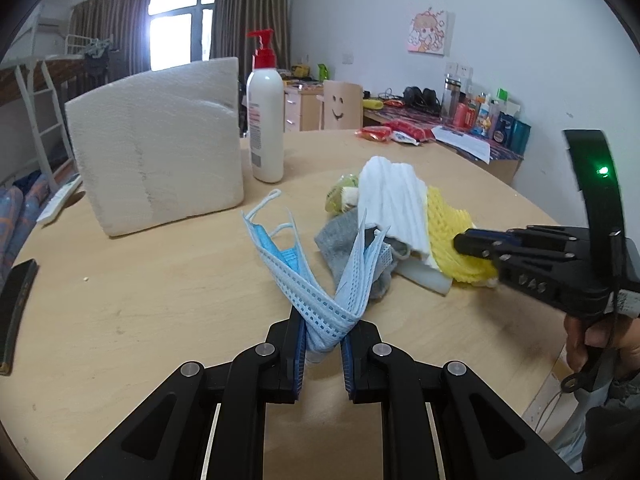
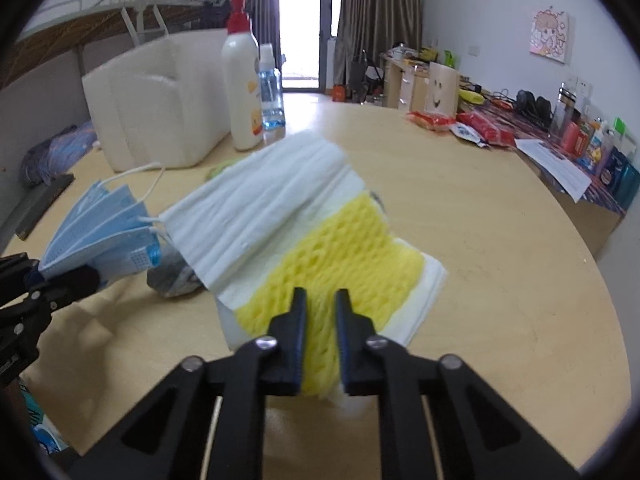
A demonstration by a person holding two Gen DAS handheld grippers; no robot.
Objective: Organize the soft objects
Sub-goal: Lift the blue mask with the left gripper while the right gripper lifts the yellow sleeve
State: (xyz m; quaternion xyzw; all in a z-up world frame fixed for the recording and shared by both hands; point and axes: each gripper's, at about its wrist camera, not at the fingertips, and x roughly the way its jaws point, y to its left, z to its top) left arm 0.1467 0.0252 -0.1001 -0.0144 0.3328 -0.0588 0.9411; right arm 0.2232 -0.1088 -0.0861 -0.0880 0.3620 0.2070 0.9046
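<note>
The blue face mask (image 1: 316, 280) is bunched and pinched between the two fingers of the left claw (image 1: 323, 350), its pleated ends fanning upward and its white ear loops hanging free above the counter (image 1: 140, 300). Just beside it, toward the counter's middle, lies a heap of soft things: a gray sock (image 1: 344, 244) at the bottom, a ribbed white cloth (image 1: 394, 204) draped on top, a yellow foam net (image 1: 452, 232) and a white foam sheet (image 1: 424, 276) beneath it. The right claw (image 2: 320, 308) is closed on the near end of the yellow foam net, with the white sheet under it; this part of the right wrist view is blurred. A green item (image 1: 340, 192) peeks out behind the heap. Toward the counter's far left edge stand a big white foam block (image 1: 160, 144) and a white pump bottle (image 1: 265, 120) with a red top; a small clear bottle (image 2: 272, 88) stands behind it. Red snack packets (image 1: 400, 130) lie at the far edge.
</note>
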